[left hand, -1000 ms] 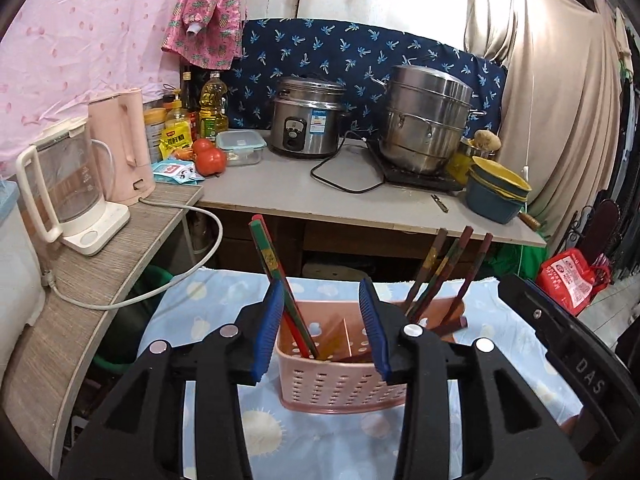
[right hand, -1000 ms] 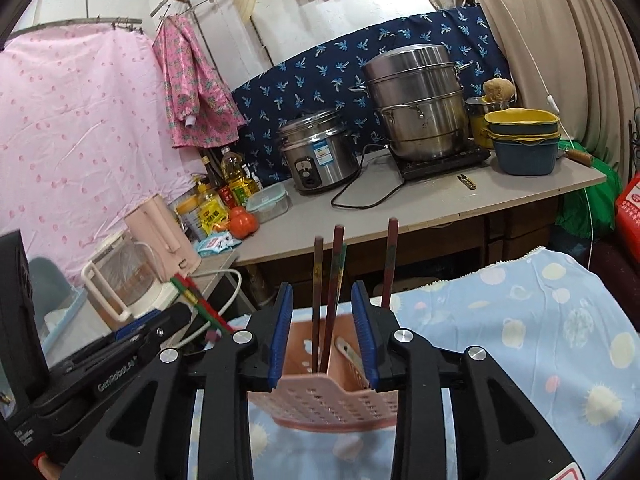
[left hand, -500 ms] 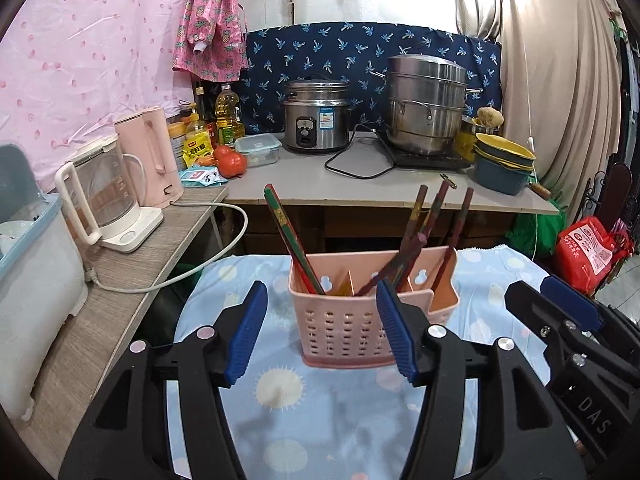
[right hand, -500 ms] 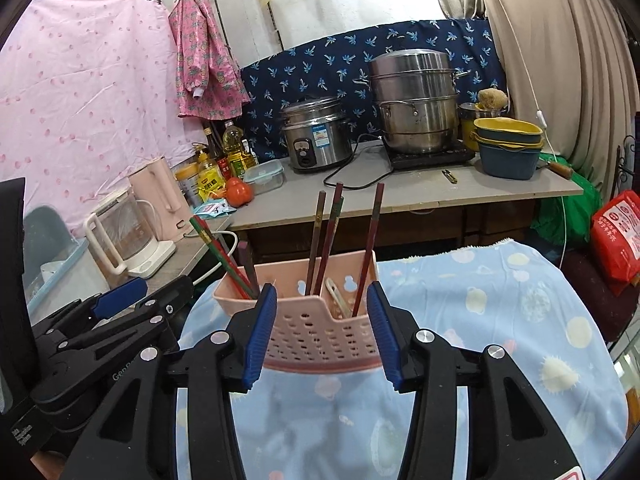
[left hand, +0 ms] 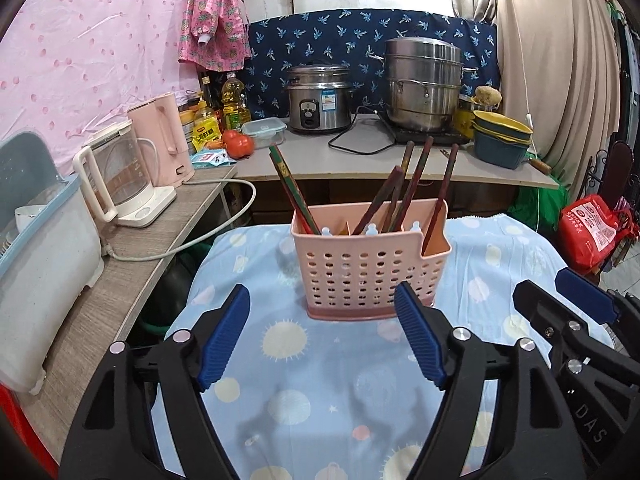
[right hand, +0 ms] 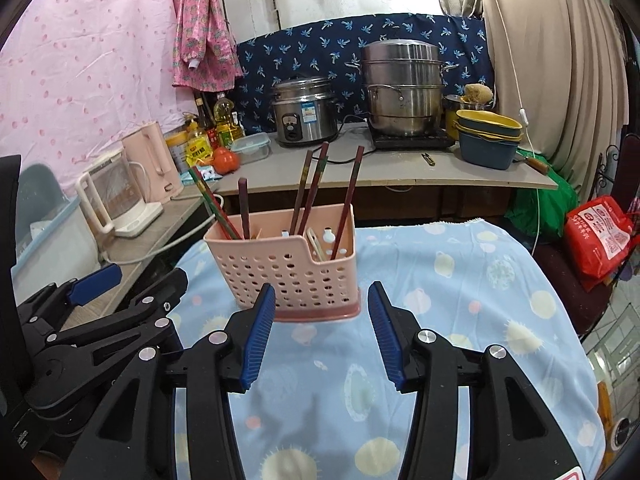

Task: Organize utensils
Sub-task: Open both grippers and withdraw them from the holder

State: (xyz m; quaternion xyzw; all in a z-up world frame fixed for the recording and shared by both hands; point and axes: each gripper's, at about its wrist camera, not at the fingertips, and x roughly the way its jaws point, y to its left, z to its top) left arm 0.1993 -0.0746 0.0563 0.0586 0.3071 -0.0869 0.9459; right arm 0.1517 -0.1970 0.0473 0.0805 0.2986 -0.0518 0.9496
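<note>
A pink perforated utensil caddy [left hand: 370, 268] stands upright on a table covered by a light blue cloth [left hand: 320, 392] printed with suns and planets. Its compartments hold dark red-brown chopsticks [left hand: 416, 184] leaning at various angles, and a red-and-green pair [left hand: 290, 188] slants out of the left end. The left gripper [left hand: 322, 340] hovers just in front of the caddy with its blue-padded jaws opening and nothing between them; the caddy sits beyond the fingertips, untouched. The right gripper [right hand: 322, 334] is also released, jaws parted and empty, apart from the caddy's base in the right wrist view. Each gripper shows at the edge of the other's view, side by side. Behind the table, a counter [left hand: 360, 156] carries a rice cooker [left hand: 320, 98], a stacked steel steamer pot [left hand: 424, 82], stacked bowls [left hand: 502, 138] and a tomato [left hand: 239, 145]; two kettles [left hand: 132, 168] stand on the left shelf.
</note>
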